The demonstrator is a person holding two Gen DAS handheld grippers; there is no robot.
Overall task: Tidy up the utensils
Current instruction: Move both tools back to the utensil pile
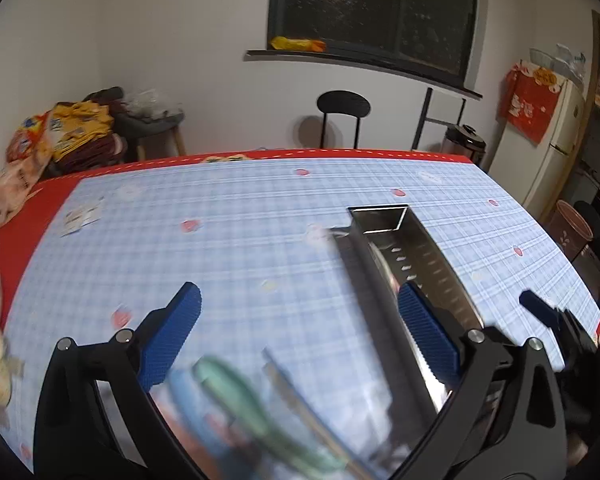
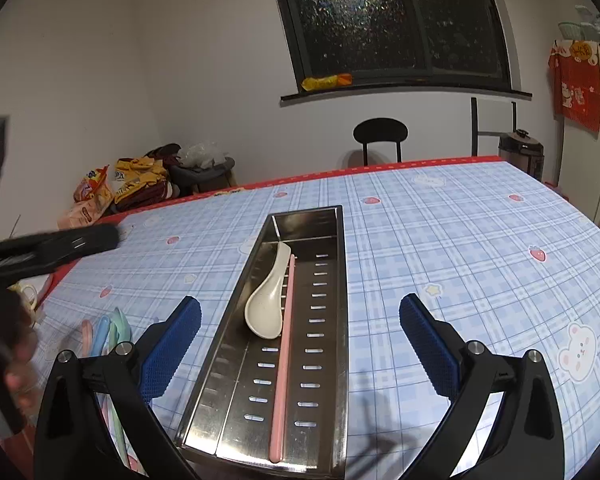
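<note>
In the left wrist view, the left gripper hangs wide open above the checked desk, holding nothing; blurred pastel chopsticks lie below it, and the steel tray sits to its right.

In the right wrist view, the right gripper is spread open and empty over the tray, which holds a white spoon and pink chopsticks.
</note>
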